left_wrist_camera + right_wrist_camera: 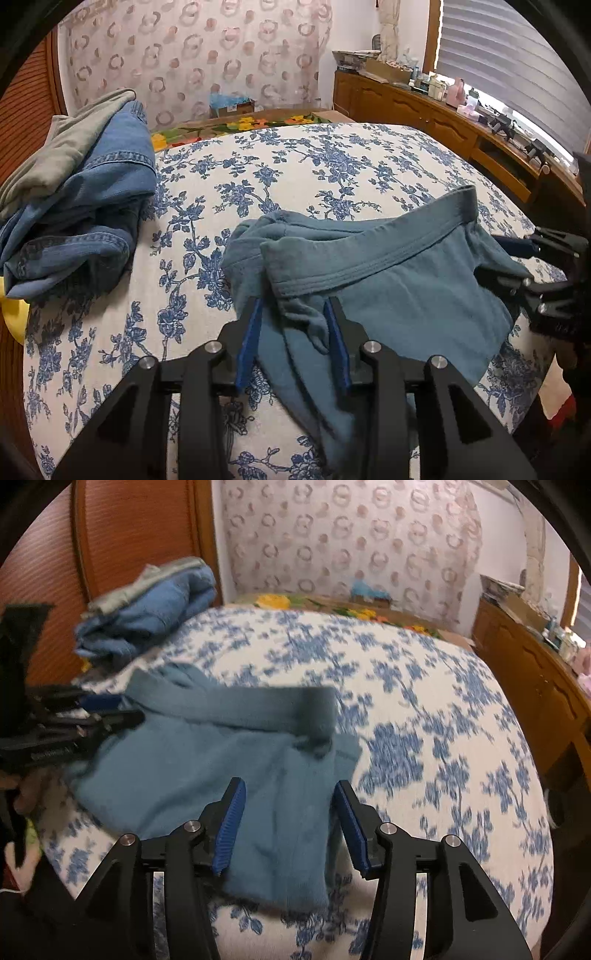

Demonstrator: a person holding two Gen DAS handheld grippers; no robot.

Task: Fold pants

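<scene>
Pants (388, 280): teal, partly folded, lying on your floral bedspread (295, 166), near its front edge.
Long axis: waistband (369, 254) runs across the bed between your two grippers; in the left wrist view it rises toward the right.
Loose cloth: hangs toward you over the bed's near edge.
Left gripper (293, 314): your jaws stand parted, released; a bunched fold sits between the pads, not pinched.
Right gripper (288, 805): your jaws spread wide, released, straddling the cloth; picture blurred.
Pile (74, 206): denim and grey garments, far left, well apart.
</scene>
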